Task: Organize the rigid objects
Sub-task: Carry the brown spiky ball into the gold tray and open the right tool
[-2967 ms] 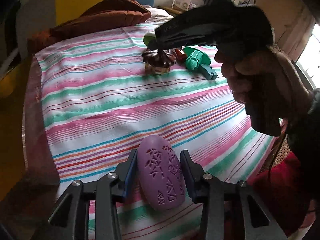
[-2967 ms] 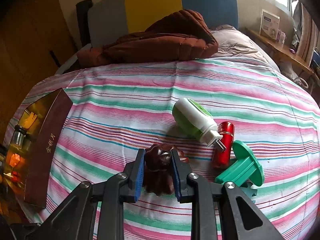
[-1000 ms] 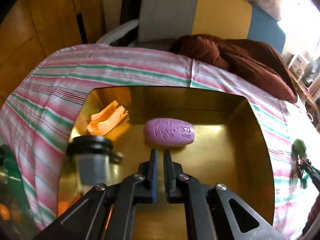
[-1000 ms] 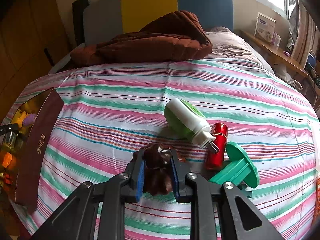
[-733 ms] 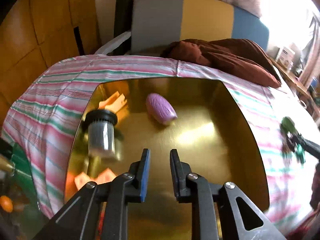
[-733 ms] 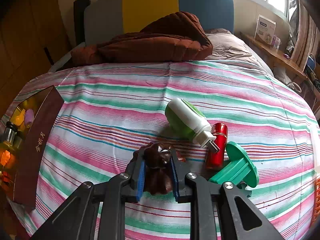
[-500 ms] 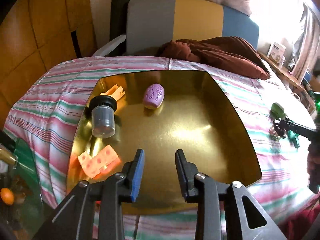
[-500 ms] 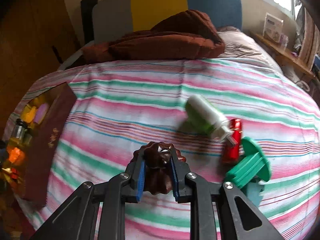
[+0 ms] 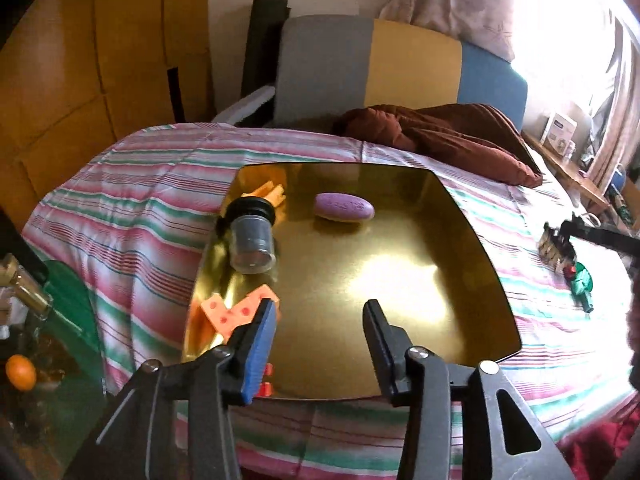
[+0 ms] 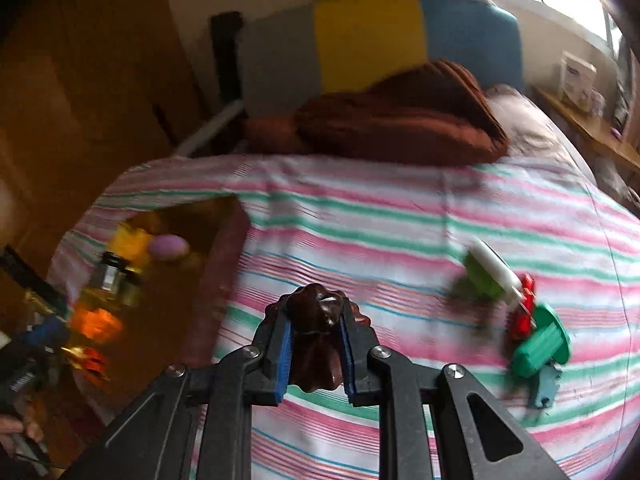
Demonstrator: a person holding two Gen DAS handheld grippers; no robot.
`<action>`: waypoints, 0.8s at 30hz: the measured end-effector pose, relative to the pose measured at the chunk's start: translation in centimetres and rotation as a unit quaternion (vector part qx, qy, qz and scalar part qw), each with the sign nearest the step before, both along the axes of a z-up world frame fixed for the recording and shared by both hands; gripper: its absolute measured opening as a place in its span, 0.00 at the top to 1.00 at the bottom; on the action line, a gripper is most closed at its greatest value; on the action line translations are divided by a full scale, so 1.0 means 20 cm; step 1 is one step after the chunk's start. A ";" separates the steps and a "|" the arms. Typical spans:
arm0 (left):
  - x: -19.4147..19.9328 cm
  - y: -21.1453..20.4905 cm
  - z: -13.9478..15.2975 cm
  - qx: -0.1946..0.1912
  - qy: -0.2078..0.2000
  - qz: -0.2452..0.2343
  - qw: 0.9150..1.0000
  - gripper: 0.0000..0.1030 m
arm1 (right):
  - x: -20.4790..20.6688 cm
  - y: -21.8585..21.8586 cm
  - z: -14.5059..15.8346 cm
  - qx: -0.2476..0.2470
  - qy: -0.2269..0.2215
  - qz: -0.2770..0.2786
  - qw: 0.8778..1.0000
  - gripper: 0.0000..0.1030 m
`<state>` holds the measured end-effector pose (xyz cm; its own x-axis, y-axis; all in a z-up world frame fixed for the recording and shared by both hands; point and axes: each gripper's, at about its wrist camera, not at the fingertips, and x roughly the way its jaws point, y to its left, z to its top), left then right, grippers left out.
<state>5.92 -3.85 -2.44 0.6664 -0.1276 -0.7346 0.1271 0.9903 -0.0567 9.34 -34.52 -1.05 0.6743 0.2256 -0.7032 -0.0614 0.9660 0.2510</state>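
Note:
A gold tray [image 9: 460, 280] lies on the striped bedspread. In it are a purple oval soap [image 9: 344, 207], a clear jar with a black lid [image 9: 250, 236], an orange holed block [image 9: 236, 312] and an orange piece [image 9: 268, 194]. My left gripper [image 9: 320, 320] hangs over the tray's near edge, its jaws opening with nothing between them. My right gripper [image 10: 314, 340] is shut on a dark brown fluted mould [image 10: 316, 320], lifted above the bedspread. The tray [image 10: 224, 264] sits to its left. In the left wrist view the right gripper [image 9: 554, 246] shows far right.
On the bedspread at the right lie a green and white plug-in bottle [image 10: 490, 270], a red cylinder [image 10: 524, 312] and a green flanged piece [image 10: 540, 346]. A brown blanket [image 10: 400, 124] lies by the headboard. A glass side table [image 9: 60, 320] stands left of the bed.
My left gripper let go of the purple soap in the tray, backed away and is opening wider. My right gripper lifted the brown mould off the bedspread and swung left toward the tray.

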 end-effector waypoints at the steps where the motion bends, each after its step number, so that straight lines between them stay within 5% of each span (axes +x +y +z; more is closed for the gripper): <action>1: 0.00 0.01 0.00 -0.001 0.000 0.002 1.000 0.53 | 0.01 0.04 0.03 0.002 -0.005 0.009 1.000 0.82; 11: -0.04 0.14 0.00 -0.012 -0.003 0.026 1.000 0.51 | 0.14 0.59 0.13 0.012 -0.004 0.121 0.993 0.82; 24: -0.03 0.24 -0.08 -0.022 0.015 0.048 0.998 0.49 | 0.44 1.00 -0.18 -0.058 0.096 0.146 0.983 0.82</action>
<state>5.30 1.01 -4.02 0.6553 -0.0966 -0.7492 0.0289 0.9943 -0.1029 18.23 -14.49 -4.57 0.4450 0.3008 -0.8435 -0.3020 0.9371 0.1749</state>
